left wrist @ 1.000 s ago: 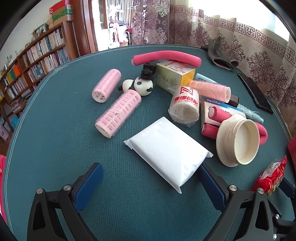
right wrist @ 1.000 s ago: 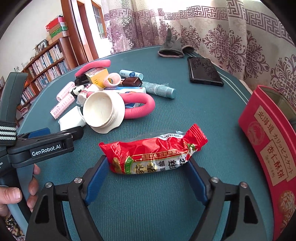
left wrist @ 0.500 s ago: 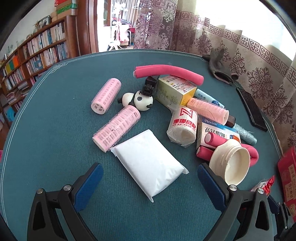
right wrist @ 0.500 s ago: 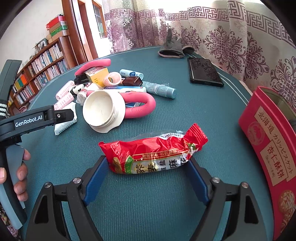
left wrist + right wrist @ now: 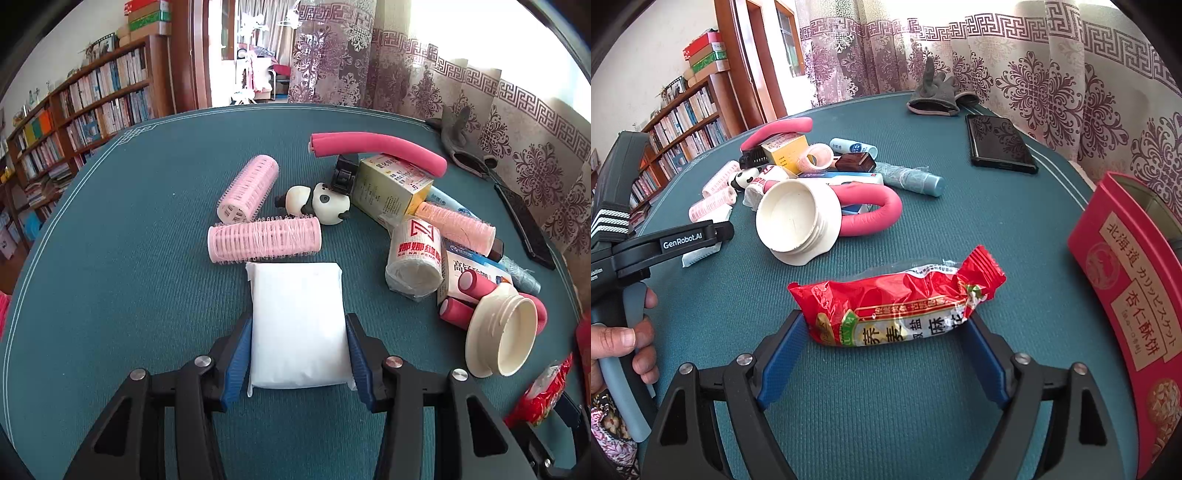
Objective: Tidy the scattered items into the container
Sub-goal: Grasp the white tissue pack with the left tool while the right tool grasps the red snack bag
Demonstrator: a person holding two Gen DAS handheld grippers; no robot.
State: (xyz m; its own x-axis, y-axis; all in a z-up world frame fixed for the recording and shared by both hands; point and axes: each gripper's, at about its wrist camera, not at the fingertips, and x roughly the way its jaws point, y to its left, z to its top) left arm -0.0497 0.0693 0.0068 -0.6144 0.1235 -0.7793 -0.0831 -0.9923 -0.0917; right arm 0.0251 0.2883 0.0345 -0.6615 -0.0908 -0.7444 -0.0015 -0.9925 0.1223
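Observation:
My left gripper (image 5: 297, 347) is shut on the white soft packet (image 5: 295, 317), its blue pads pressing both sides as the packet lies on the green table. My right gripper (image 5: 884, 354) has its jaws around a red snack packet (image 5: 897, 306), both pads touching its ends; the packet rests on the table. The red tin container (image 5: 1126, 295) stands open at the right. The left gripper also shows in the right wrist view (image 5: 701, 236), the red packet in the left wrist view (image 5: 543, 391).
A pile lies beyond: pink hair rollers (image 5: 264, 238), a panda toy (image 5: 317, 201), a yellow box (image 5: 391, 188), pink foam rods (image 5: 376, 149), a bandage roll (image 5: 413, 258), a white lid (image 5: 796, 221). A black phone (image 5: 999, 144) and grey glove (image 5: 934, 92) lie farther back.
My left gripper moved forward over the white packet and closed on it from wide open. My right gripper stayed around the red snack packet.

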